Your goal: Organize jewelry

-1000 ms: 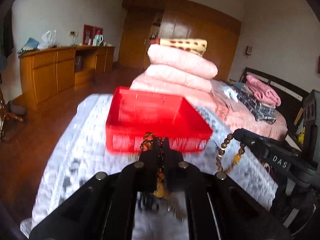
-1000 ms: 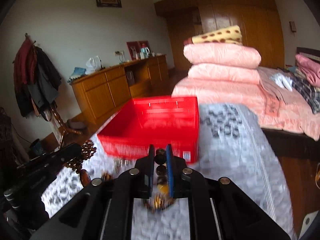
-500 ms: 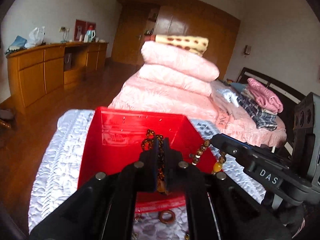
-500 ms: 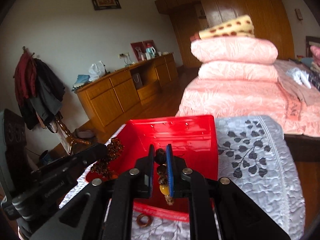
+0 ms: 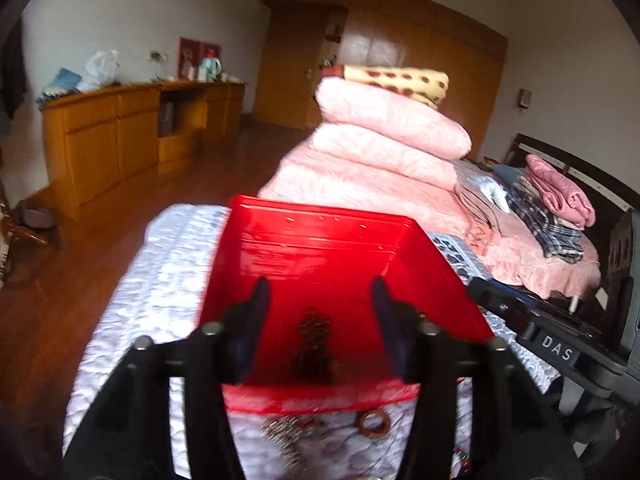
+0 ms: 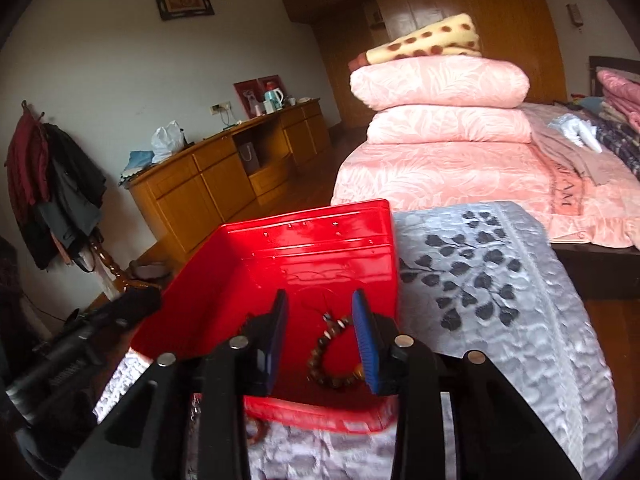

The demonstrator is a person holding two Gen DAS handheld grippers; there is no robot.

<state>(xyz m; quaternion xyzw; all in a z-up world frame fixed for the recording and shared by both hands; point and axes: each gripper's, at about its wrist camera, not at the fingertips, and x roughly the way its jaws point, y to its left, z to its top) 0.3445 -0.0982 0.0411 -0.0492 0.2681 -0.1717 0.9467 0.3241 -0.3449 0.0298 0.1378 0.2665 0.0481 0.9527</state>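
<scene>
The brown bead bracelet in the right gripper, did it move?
Yes. The bead bracelet left the right gripper, whose jaws now stand open, and dropped down onto the floor of the red tray.

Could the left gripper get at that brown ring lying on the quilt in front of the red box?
Probably yes. The brown ring lies bare on the quilt just outside the red box, and the left gripper is open and empty, hovering just above it.

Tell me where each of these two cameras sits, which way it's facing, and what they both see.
Left wrist: sits on the left gripper, looking forward and down into the red bin; its open fingers frame a dark bead strand, and the right gripper's arm shows at right.
Right wrist: sits on the right gripper, over the bin's near right part; open fingers frame a brown bead bracelet, left gripper's arm at left.
Shared: bin, quilted cloth, folded pink quilts, wooden dresser.
</scene>
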